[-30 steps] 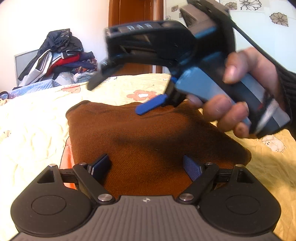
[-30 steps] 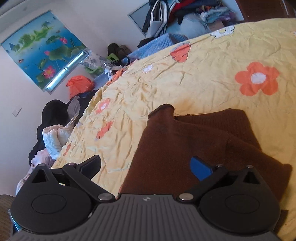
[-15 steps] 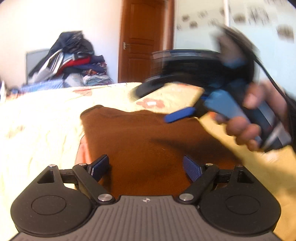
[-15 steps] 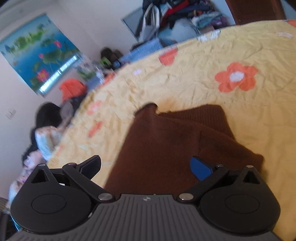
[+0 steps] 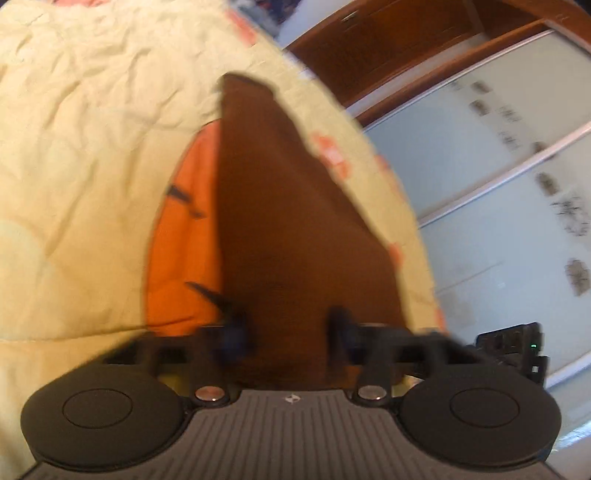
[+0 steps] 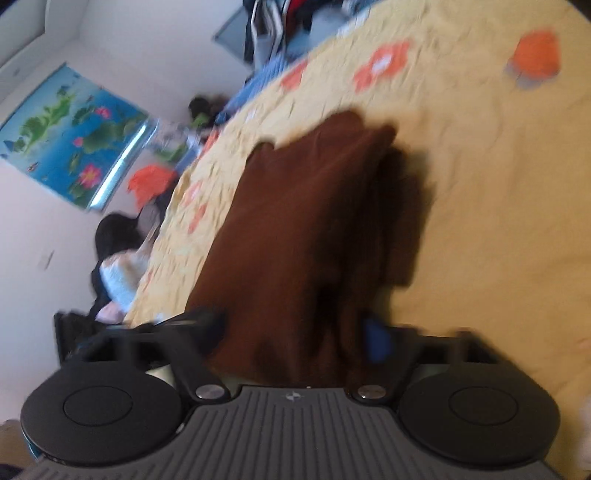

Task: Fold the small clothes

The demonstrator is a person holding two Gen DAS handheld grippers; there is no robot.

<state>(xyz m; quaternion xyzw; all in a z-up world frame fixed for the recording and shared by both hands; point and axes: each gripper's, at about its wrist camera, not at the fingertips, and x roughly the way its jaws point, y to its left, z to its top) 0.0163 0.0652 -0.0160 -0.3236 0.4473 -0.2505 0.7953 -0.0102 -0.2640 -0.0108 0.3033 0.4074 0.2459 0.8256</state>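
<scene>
A brown knitted garment (image 5: pixel 280 206) lies on the yellow flowered bedspread (image 5: pixel 81 155). In the left wrist view its near edge runs between the fingers of my left gripper (image 5: pixel 288 328), whose jaws stand apart on either side of the cloth. In the right wrist view the same garment (image 6: pixel 295 229) fills the space between the fingers of my right gripper (image 6: pixel 291 328), also apart, with the cloth bunched against the blue right pad (image 6: pixel 375 338). Both views are tilted and blurred. A part of the right gripper's body (image 5: pixel 517 347) shows at the lower right of the left wrist view.
An orange patch of the bedspread (image 5: pixel 181 236) lies left of the garment. A wooden door (image 5: pixel 399 44) and sliding wardrobe panels (image 5: pixel 498 177) stand beyond the bed. A lotus poster (image 6: pixel 70 136), a clothes pile (image 6: pixel 280 22) and bags (image 6: pixel 118 266) line the far side.
Both grippers have dropped onto the garment's near edge and rolled sideways. The jaws of each have narrowed around the cloth. The right gripper no longer hovers in front of the left camera.
</scene>
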